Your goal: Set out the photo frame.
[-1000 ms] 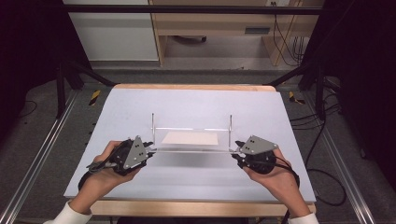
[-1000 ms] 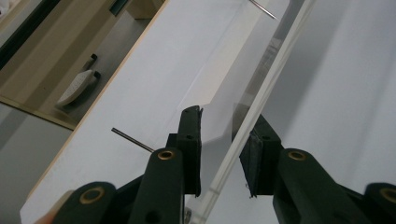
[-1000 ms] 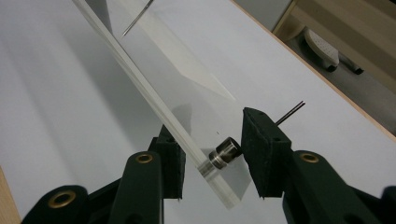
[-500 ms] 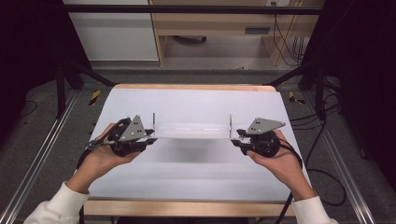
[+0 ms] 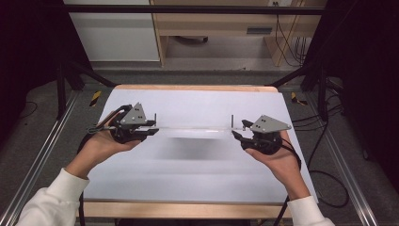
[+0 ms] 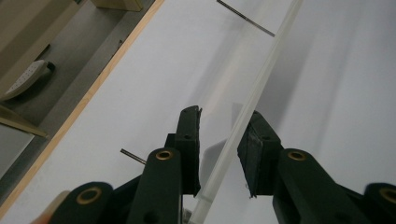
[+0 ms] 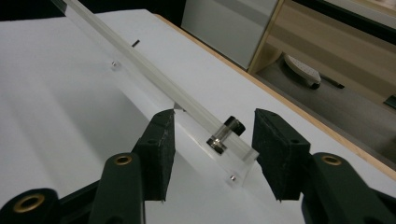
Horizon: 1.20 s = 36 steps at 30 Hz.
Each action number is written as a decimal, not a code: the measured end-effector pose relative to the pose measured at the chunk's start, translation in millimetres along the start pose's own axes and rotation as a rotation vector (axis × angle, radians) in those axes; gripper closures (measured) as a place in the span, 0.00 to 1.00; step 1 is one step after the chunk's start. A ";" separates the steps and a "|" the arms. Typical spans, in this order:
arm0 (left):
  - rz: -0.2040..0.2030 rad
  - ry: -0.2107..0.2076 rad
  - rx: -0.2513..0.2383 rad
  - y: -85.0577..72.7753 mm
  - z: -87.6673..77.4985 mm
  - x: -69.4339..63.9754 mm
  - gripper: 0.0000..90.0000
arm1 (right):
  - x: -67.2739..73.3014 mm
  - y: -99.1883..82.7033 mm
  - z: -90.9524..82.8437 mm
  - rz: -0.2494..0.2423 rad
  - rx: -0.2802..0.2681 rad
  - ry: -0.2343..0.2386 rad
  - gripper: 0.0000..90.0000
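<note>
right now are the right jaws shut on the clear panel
No, open: the right gripper has been opening, and gaps show between its jaws and the clear panel.

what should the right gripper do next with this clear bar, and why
Probably close the right gripper on the clear bar: its fingers have just been opening and stand apart from the bar's end between them, while the bar hangs above the table, seemingly held by the left gripper alone.

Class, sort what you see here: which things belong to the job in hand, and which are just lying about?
In the job:
- clear plastic stand
- left gripper
- right gripper
- white table

Lying about:
- wooden desk
- floor cables
- white cabinet
</note>
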<state>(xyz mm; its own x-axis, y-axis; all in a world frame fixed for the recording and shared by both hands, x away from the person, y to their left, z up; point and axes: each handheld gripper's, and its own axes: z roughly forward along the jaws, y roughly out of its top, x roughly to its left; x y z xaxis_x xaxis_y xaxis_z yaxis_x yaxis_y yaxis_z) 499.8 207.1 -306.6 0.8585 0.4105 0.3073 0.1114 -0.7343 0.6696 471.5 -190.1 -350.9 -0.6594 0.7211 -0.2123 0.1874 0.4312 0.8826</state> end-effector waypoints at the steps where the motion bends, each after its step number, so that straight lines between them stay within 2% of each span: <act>1: -0.002 0.001 -0.001 0.7 0.2 1.3 0.77 | -1.1 0.6 0.7 0.002 -0.003 0.003 0.61; 10: -0.004 0.024 -0.021 6.8 2.4 14.6 0.74 | -11.8 8.9 6.0 0.011 -0.009 -0.007 0.63; 12: -0.018 0.042 -0.058 6.8 1.0 17.2 0.71 | -14.2 10.7 7.4 0.013 -0.010 -0.008 0.63; 14: -0.034 0.064 -0.099 6.0 -2.7 19.7 0.61 | -16.6 12.5 8.9 0.020 -0.011 -0.009 0.63; 15: -0.045 0.081 -0.116 5.3 -6.0 21.4 0.56 | -17.7 13.3 9.6 0.022 -0.011 -0.008 0.63; 16: -0.073 0.103 -0.149 4.4 -10.4 23.0 0.49 | -18.9 14.2 10.2 0.023 -0.010 -0.008 0.63; 17: -0.096 0.109 -0.176 3.2 -13.2 23.4 0.42 | -20.1 15.2 11.2 0.025 -0.011 -0.009 0.63; 19: -0.135 0.138 -0.236 -1.3 -21.5 24.7 0.36 | -22.3 16.5 12.9 0.031 -0.013 -0.009 0.63; 21: -0.196 0.153 -0.298 -8.5 -28.3 25.3 0.31 | -24.6 17.9 14.8 0.038 -0.017 -0.013 0.63; 22: -0.212 0.167 -0.312 -12.3 -31.0 25.4 0.24 | -26.9 19.6 16.6 0.046 -0.017 -0.016 0.63; 27: -0.283 0.238 -0.338 -31.5 -38.4 21.9 0.17 | -31.1 23.2 20.2 0.056 -0.015 -0.024 0.63; 29: -0.314 0.248 -0.349 -40.3 -38.4 20.3 0.16 | -32.9 24.4 22.0 0.062 -0.017 -0.026 0.63; 30: -0.325 0.256 -0.346 -43.5 -37.9 19.7 0.15 | -35.1 26.0 24.0 0.070 -0.018 -0.029 0.62; 32: -0.318 0.288 -0.312 -52.1 -34.0 16.4 0.14 | -36.2 26.7 25.1 0.073 -0.019 -0.031 0.62; 36: -0.365 0.272 -0.323 -66.5 -23.7 15.6 0.13 | -40.8 29.1 29.0 0.086 -0.023 -0.033 0.62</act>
<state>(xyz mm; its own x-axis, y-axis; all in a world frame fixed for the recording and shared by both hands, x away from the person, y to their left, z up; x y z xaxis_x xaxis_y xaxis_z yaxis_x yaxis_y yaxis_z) 493.9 275.2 -330.4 0.6284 0.7630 0.1516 0.1816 -0.3334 0.9251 525.0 -191.2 -328.7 -0.6173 0.7726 -0.1483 0.2257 0.3545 0.9074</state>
